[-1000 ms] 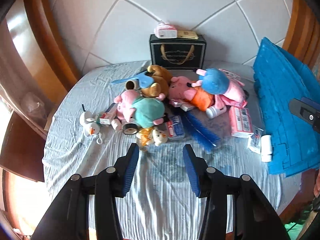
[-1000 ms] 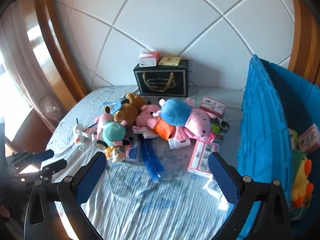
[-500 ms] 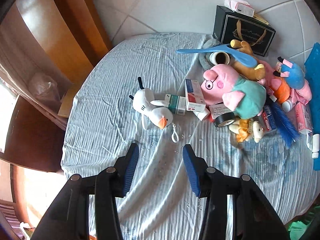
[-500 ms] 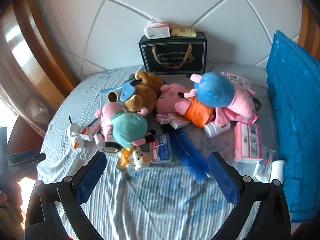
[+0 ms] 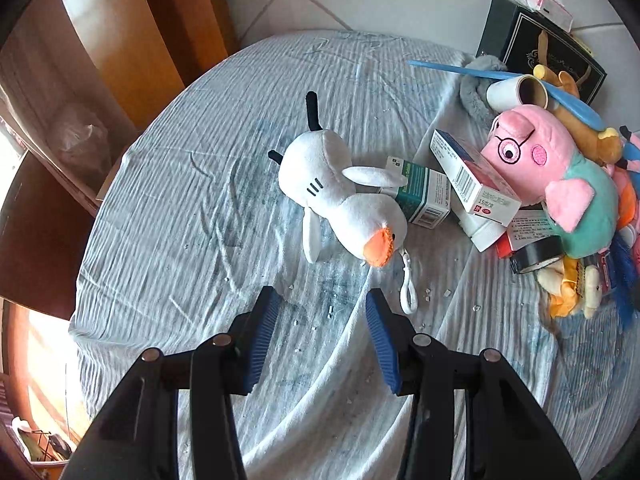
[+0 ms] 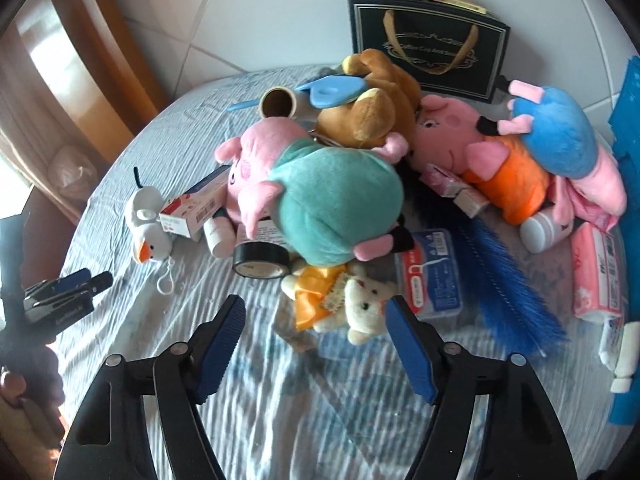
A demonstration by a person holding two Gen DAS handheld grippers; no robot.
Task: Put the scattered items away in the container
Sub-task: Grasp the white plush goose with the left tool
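A white goose plush (image 5: 344, 196) lies on the pale blue cloth (image 5: 180, 208), just beyond my left gripper (image 5: 322, 304), which stands open by a narrow gap with nothing in it. The left gripper (image 6: 98, 277) also shows at the left edge of the right wrist view. My right gripper (image 6: 316, 312) hangs over a small bear plush in a yellow dress (image 6: 340, 300). Its jaws are closing, with the bear partly between the tips and the pads clear of it. The blue container (image 6: 628, 120) stands at the far right.
Behind the small bear is a pile: a pig plush in teal (image 6: 332, 200), a brown bear (image 6: 372, 108), a pig in orange (image 6: 500, 168), a black tape roll (image 6: 262, 260), a floss box (image 6: 432, 272) and a blue feather brush (image 6: 508, 280). A black gift bag (image 6: 428, 44) stands at the back.
Both grippers have come down closer to the cloth. The left swung left toward the goose. The right moved in on the small bear and its jaws have narrowed.
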